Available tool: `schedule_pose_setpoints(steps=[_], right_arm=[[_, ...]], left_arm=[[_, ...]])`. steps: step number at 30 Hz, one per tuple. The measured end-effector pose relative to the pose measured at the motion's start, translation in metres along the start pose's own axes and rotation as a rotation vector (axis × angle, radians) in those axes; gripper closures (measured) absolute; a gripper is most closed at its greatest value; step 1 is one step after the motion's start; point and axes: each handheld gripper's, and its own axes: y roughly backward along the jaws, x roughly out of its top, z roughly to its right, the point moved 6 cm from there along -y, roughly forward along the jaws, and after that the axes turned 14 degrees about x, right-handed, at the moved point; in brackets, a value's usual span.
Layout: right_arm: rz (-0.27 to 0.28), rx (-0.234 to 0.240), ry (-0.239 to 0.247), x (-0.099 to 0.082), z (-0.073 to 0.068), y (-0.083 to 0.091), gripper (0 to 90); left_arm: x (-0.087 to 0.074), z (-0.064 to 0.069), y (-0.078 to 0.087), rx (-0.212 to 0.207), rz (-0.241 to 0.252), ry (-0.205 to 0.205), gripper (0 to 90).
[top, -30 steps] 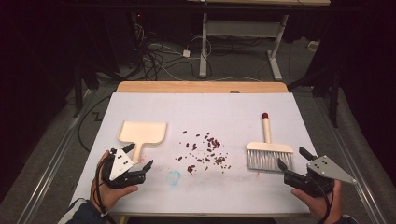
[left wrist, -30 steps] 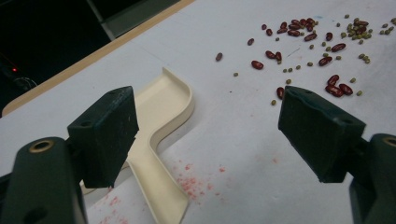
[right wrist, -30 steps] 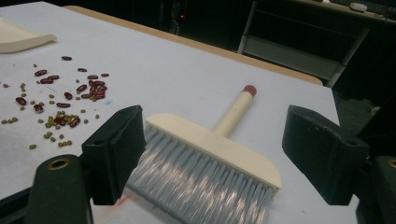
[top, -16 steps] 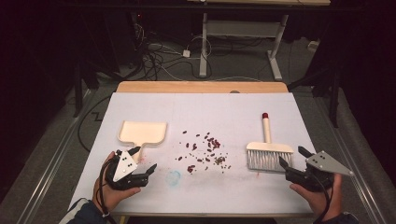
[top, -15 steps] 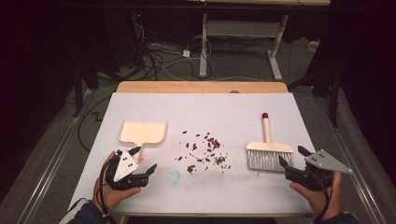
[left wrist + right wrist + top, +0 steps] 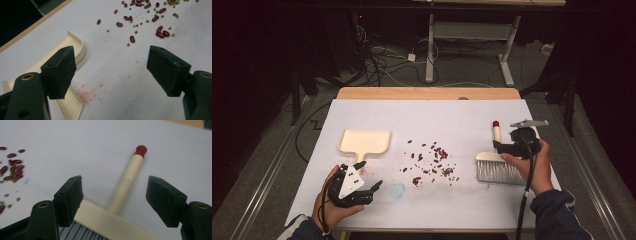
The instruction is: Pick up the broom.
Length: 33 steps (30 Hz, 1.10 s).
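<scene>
High view
- right gripper [image 6: 507,146]: held over the cream wooden hand brush with grey bristles and a red-tipped handle [image 6: 498,162]; the join of handle and brush head seems to sit right under it, so this arm is clearly the nearer one.
- brush axis: the handle runs away from the person, red tip at the far end, bristle head at the near end.
- left gripper [image 6: 368,189]: parked on the white table cover [image 6: 452,115], jaws spread, nothing held; the cream plastic dustpan [image 6: 363,141] is found just beyond it, handle end nearest.
- scattered red beans and small green beans [image 6: 432,160]: spread out between the two grippers.

Left gripper view
- jaws: wide apart, empty, nothing touched as far as can be told.
- dustpan [image 6: 75,50]: sits ahead and to the left, partly behind the left jaw; beans [image 6: 147,15] are ahead and to the right.

Right gripper view
- jaws: wide open, nothing gripped yet.
- brush handle [image 6: 126,185]: pointed straight ahead between the jaws, roughly centred, the red tip well ahead; the head lies just below. A straight drop and close is probably all that's needed.
</scene>
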Motion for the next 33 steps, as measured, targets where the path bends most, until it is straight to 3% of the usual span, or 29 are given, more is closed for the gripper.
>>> schedule_pose_setpoints(steps=[5,8,10,11,13,15,19,23,26,29,31,33], right_arm=[[-0.188,-0.064,-0.086,0.001,0.022,-0.045,36.2],[-0.252,-0.085,-0.146,-0.006,0.033,-0.063,38.6],[-0.222,-0.094,-0.193,-0.003,0.037,-0.064,47.4],[-0.215,-0.107,-0.21,-0.003,0.038,-0.064,51.2],[-0.204,-0.112,-0.218,-0.003,0.034,-0.065,62.9],[-0.222,-0.138,-0.21,-0.001,0.03,-0.066,64.7],[-0.255,-0.155,-0.224,0.004,0.026,-0.07,69.4],[-0.236,-0.175,-0.257,0.003,0.025,-0.071,70.4],[-0.232,-0.184,-0.256,0.004,0.024,-0.071,70.5],[-0.181,-0.155,-0.27,0.003,0.027,-0.066,70.4],[-0.142,-0.154,-0.23,0.002,0.027,-0.06,70.5],[-0.094,-0.131,-0.206,0.0,0.025,-0.054,70.5]], left_arm=[[0.001,0.001,-0.001,-0.005,-0.003,0.0,22.9],[0.001,0.003,-0.001,-0.011,-0.006,-0.009,22.9],[0.002,0.004,-0.002,-0.014,-0.005,-0.008,22.9],[0.001,0.006,-0.001,-0.015,-0.019,0.012,22.9],[0.001,0.008,0.0,-0.022,-0.022,0.013,22.8],[0.0,0.012,0.003,-0.026,-0.019,-0.017,22.8],[-0.001,0.011,0.003,-0.033,-0.018,-0.008,22.7],[-0.005,0.011,-0.001,-0.038,-0.041,-0.016,22.7],[-0.007,0.012,-0.003,-0.039,-0.05,-0.035,22.7],[-0.008,0.011,-0.004,-0.025,-0.056,-0.046,22.7],[-0.01,0.011,-0.005,-0.002,-0.071,-0.075,22.7],[-0.012,0.009,-0.005,0.003,-0.081,-0.075,22.7]])
